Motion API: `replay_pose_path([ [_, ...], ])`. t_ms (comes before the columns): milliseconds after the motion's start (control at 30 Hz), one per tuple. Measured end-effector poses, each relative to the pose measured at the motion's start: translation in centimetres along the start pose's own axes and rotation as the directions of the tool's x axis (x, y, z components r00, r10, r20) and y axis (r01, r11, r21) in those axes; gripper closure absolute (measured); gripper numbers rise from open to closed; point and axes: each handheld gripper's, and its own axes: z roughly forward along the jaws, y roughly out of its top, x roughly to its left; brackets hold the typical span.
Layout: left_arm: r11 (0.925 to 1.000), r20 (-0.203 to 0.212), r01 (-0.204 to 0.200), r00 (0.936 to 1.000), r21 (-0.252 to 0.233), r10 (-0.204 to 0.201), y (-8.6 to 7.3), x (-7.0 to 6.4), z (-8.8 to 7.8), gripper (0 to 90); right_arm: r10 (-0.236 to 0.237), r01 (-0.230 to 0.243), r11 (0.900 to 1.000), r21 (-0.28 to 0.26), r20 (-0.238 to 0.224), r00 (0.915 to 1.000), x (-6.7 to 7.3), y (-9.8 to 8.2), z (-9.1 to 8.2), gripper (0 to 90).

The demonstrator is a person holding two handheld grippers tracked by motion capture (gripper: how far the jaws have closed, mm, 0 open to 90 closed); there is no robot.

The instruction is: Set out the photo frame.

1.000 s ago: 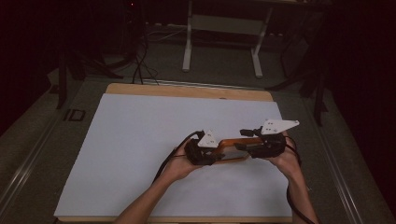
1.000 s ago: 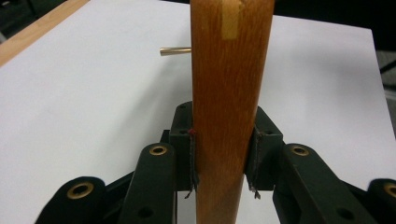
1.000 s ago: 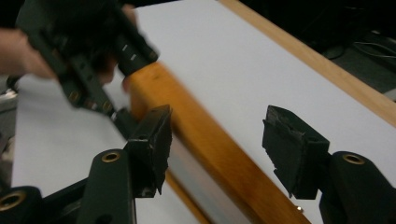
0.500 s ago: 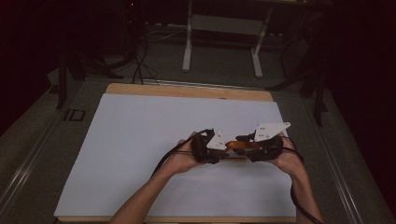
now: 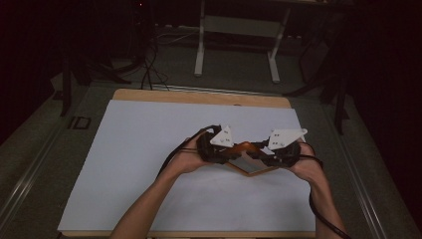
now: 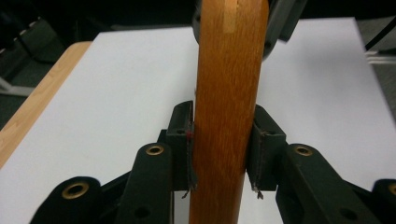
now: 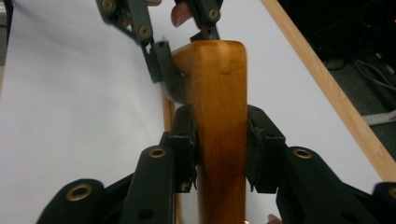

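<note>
Two grippers grip one wooden frame (image 5: 247,160) from 9 and 3 o'clock, just above the white mat (image 5: 139,164). Left gripper (image 5: 230,153) pads clamp a rail, jaws lately easing open; right gripper (image 5: 261,154) has just been closing, pads squeezing another.

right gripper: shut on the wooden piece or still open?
Shut on it. The right gripper has just been closing, and both pads now press the sides of the wooden piece.
</note>
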Motion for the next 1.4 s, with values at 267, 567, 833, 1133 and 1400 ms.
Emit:
replay_pose_path([
  [267, 0.9996, 0.01, -0.021, 0.9997, 0.018, 0.021, 0.1, 0.4, -3.0, 66.9, 0.053, -0.057, 0.993, -0.103, -0.038, 0.9979, 0.3, 0.7, 0.9, 68.4],
  [567, 0.9863, 0.016, -0.067, 0.9977, 0.151, 0.065, 0.2, 0.6, -6.6, 68.1, 0.089, -0.113, 0.968, -0.223, -0.116, 0.9893, 1.0, 1.6, 4.2, 68.4],
  [833, 0.9909, 0.02, -0.012, 0.9998, 0.134, 0.009, -1.3, 0.5, -6.8, 63.2, 0.097, -0.128, 0.964, -0.231, -0.143, 0.9849, 1.4, 1.4, 5.8, 68.4],
  [1133, 0.9904, 0.002, 0.135, 0.9908, -0.027, -0.135, -4.0, 1.0, -7.6, 46.6, 0.118, -0.15, 0.961, -0.231, -0.147, 0.9821, 1.3, 0.6, 5.5, 68.4],
  [1400, 0.949, 0.01, 0.264, 0.9637, -0.172, -0.267, -7.3, 0.7, -7.7, 43.8, 0.139, -0.171, 0.957, -0.235, -0.148, 0.9792, 1.1, 0.3, 5.5, 68.3],
])
